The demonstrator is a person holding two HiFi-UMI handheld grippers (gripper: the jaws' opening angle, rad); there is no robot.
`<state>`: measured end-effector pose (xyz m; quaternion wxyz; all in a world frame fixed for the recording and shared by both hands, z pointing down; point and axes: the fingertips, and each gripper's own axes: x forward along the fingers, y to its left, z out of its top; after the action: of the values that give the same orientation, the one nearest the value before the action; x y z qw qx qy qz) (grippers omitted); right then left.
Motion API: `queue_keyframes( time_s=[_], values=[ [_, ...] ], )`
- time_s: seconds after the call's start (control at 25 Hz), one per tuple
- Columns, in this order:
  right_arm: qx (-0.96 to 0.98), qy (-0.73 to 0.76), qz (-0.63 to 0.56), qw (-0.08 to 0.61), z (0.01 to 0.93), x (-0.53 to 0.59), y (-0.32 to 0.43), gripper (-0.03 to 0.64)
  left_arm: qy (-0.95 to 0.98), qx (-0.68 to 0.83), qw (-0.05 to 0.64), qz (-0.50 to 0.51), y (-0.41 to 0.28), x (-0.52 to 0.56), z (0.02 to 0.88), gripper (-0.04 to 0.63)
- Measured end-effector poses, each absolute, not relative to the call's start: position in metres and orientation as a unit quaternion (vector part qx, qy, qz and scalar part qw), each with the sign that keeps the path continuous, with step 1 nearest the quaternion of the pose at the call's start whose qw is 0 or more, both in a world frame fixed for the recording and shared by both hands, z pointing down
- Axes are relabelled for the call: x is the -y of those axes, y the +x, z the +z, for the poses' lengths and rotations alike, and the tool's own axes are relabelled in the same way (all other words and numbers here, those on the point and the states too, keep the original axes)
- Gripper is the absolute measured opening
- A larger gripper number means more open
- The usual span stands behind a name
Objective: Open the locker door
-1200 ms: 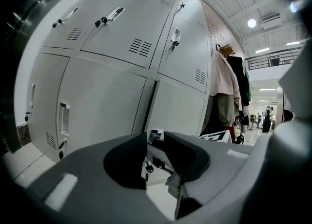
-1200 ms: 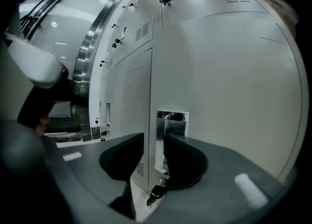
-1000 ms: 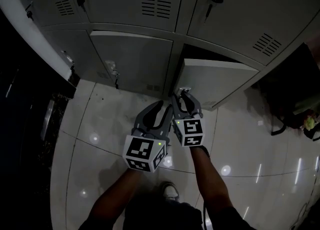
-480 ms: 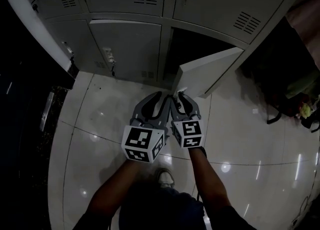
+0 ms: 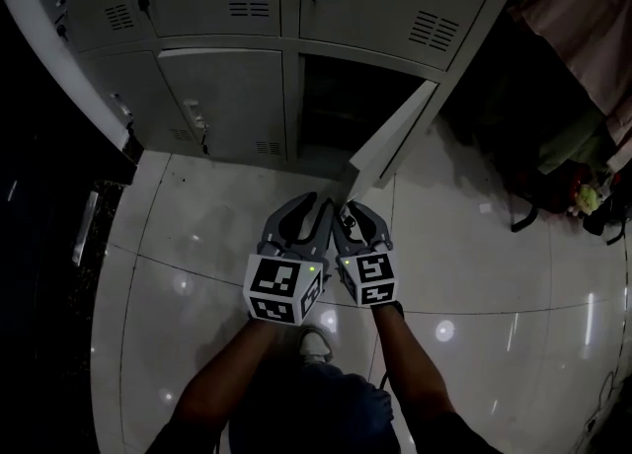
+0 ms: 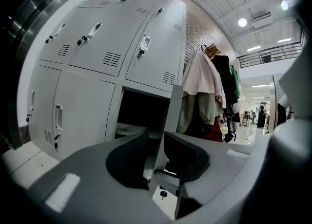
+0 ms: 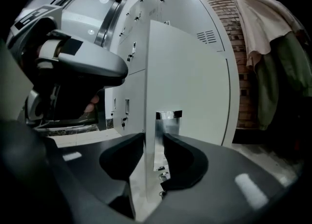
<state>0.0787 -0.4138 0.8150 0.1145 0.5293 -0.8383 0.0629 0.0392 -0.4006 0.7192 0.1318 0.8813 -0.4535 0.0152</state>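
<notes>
The grey locker door (image 5: 390,141) on the bottom row stands swung out, leaving a dark compartment (image 5: 341,97) exposed. My right gripper (image 5: 360,213) is at the door's free lower corner. In the right gripper view the door (image 7: 190,82) runs edge-on between the jaws of my right gripper (image 7: 153,152). Those jaws are opening, and a slim gap shows by the latch plate (image 7: 168,121). My left gripper (image 5: 301,215) sits close beside it on the left, jaws apart. The door edge (image 6: 173,111) shows through the gap of my left gripper (image 6: 156,152).
Closed lockers (image 5: 222,97) fill the wall to the left and above, some with keys in their locks. Coats (image 5: 583,37) hang at the right above a dark bag (image 5: 553,195). The floor (image 5: 197,245) is glossy tile. A shoe (image 5: 314,343) stands below the grippers.
The door has swung further out, from nearly facing me to almost edge-on. Both grippers have stayed at its free corner and followed it.
</notes>
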Motion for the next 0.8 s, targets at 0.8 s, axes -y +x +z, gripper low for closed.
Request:
queue_keyframes(
  time_s=[0.8],
  values=[
    [0.767,0.610,0.064,0.187,0.806,0.353,0.151,0.098,0.888,0.441,0.129,-0.009,0.065,0.356,0.687,0.081]
  ],
)
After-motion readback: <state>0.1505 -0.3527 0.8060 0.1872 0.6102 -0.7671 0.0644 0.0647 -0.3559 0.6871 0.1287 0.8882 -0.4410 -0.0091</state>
